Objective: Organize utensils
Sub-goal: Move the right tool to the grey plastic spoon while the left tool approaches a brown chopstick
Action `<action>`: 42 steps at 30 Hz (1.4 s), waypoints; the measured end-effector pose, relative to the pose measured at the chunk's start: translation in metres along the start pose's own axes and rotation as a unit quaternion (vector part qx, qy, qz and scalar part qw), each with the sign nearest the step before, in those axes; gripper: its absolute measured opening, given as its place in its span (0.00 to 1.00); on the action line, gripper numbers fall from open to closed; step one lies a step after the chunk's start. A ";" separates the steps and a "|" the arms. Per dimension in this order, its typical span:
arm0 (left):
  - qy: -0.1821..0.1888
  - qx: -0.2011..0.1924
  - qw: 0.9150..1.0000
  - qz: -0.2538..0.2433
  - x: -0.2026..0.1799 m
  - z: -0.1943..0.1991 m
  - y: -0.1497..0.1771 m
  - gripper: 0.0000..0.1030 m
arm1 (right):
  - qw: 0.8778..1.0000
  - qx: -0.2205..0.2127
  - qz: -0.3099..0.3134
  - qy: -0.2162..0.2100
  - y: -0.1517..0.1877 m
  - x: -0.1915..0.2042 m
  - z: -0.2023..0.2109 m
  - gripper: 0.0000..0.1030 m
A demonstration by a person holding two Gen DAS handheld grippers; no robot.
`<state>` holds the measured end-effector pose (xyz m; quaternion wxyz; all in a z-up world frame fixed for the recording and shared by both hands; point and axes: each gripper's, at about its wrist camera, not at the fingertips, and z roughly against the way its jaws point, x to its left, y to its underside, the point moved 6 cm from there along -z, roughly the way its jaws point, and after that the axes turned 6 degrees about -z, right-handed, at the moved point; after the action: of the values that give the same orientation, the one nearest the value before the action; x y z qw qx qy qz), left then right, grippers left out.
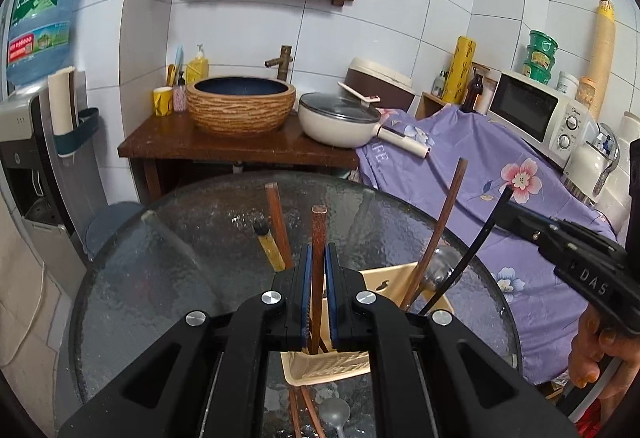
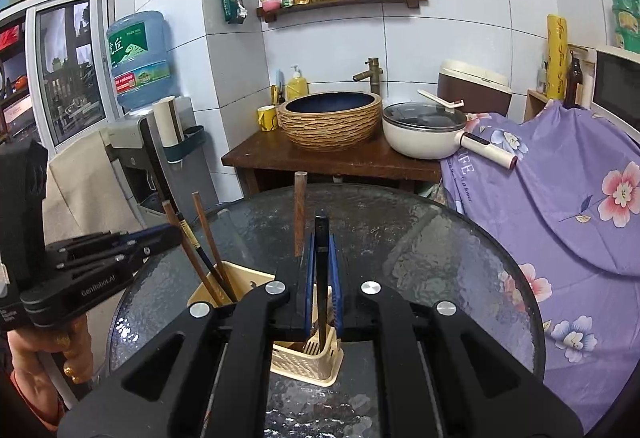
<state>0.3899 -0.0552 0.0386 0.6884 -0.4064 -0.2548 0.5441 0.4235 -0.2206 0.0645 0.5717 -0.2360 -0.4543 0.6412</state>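
A beige plastic utensil basket stands on the round glass table. My left gripper is shut on a brown wooden chopstick whose lower end reaches down into the basket. My right gripper is shut on a black-handled utensil; its slotted end sits inside the basket. In the left wrist view the right gripper comes in from the right, holding that black handle. Other chopsticks and a metal spoon stand in the basket.
Loose chopsticks and a metal spoon lie on the glass near me. Behind the table stand a wooden counter with a bowl sink and a white pan. A purple floral cloth is at right, a water dispenser at left.
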 end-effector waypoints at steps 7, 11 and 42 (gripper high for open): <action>0.005 -0.004 1.000 0.002 -0.001 0.001 0.004 0.08 | 1.000 -0.008 -0.014 0.006 0.003 -0.008 0.003 0.09; 0.001 -0.015 1.000 -0.009 -0.005 0.010 0.007 0.29 | 1.000 -0.018 -0.014 0.009 0.008 -0.010 0.010 0.37; -0.040 0.118 0.991 0.053 0.049 0.014 0.221 0.46 | 0.983 0.178 0.016 0.028 0.247 0.050 -0.059 0.45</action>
<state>0.2726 0.0124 -0.1433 0.6909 -0.3132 -0.1939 0.6221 0.3315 -0.1380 -0.1632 0.6068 -0.1555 -0.3129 0.7140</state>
